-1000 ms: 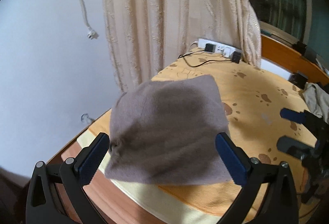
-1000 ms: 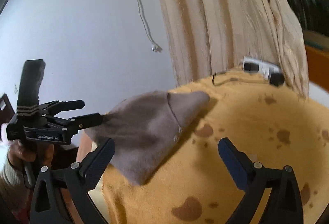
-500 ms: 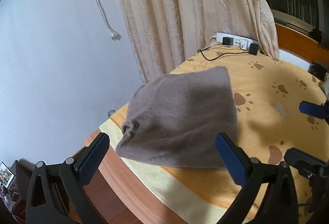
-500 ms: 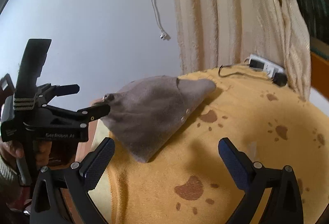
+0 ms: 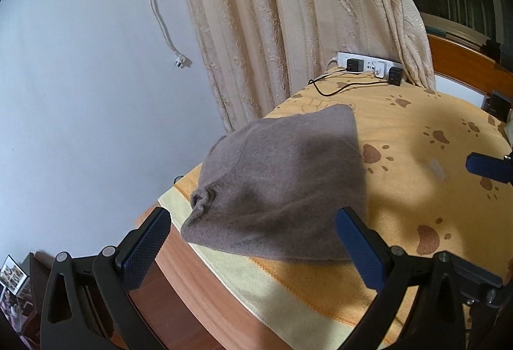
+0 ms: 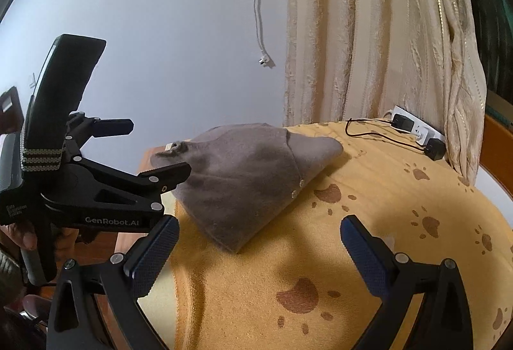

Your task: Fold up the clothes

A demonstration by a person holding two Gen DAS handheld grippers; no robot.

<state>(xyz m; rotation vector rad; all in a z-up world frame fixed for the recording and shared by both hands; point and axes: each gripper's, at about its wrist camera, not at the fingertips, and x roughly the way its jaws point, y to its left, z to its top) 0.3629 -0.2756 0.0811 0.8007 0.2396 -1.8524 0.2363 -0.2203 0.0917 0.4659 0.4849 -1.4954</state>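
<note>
A folded grey-brown knitted garment lies at the corner of the bed's orange paw-print blanket. Left tool and right tool hover nearby, both spread wide, empty.

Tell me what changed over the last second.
Both grippers drew back from the folded garment: the left gripper pulled away toward the bed's corner, and the right gripper retreated too. Nothing was grasped or released. Both jaws stayed open, and the garment stayed folded on the blanket.
</note>
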